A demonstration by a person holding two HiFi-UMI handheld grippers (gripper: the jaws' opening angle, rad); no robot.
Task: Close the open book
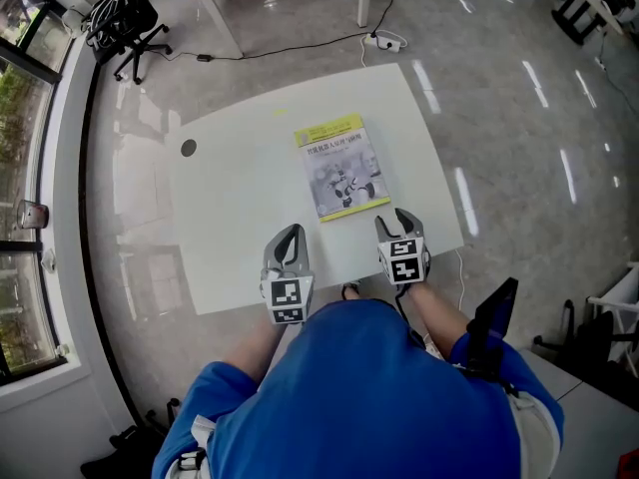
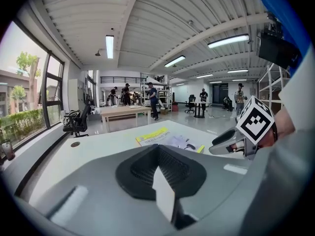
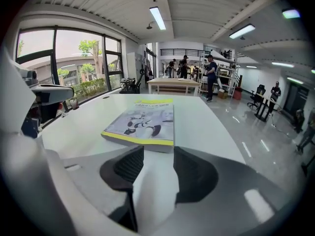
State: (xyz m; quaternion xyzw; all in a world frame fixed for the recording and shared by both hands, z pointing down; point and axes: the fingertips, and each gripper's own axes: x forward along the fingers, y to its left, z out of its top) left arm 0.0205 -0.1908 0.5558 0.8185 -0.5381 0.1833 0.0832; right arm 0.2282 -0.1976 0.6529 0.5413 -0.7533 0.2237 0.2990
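Head view, left to right: an office chair (image 1: 130, 23) stands on the floor beyond the far left corner of the white tabletop (image 1: 240, 218). A small dark round hole (image 1: 188, 148) sits in the tabletop near its left edge. The left gripper (image 1: 291, 230) is over the near edge, left of centre, and points away from the person. Its jaws are clenched, tips together, with nothing between them. The left gripper view confirms this: the two dark pads meet at the far end. The book (image 1: 341, 168) lies closed and flat, front cover up, on the middle of the tabletop, slightly toward the right edge. Its yellow title band faces the far edge. The right gripper (image 1: 397, 218) is over the near edge, just beside the book's near right corner. Its jaws are released and stand apart. The right gripper view shows only bare tabletop between the pads, with the book's near edge just ahead of the tips.
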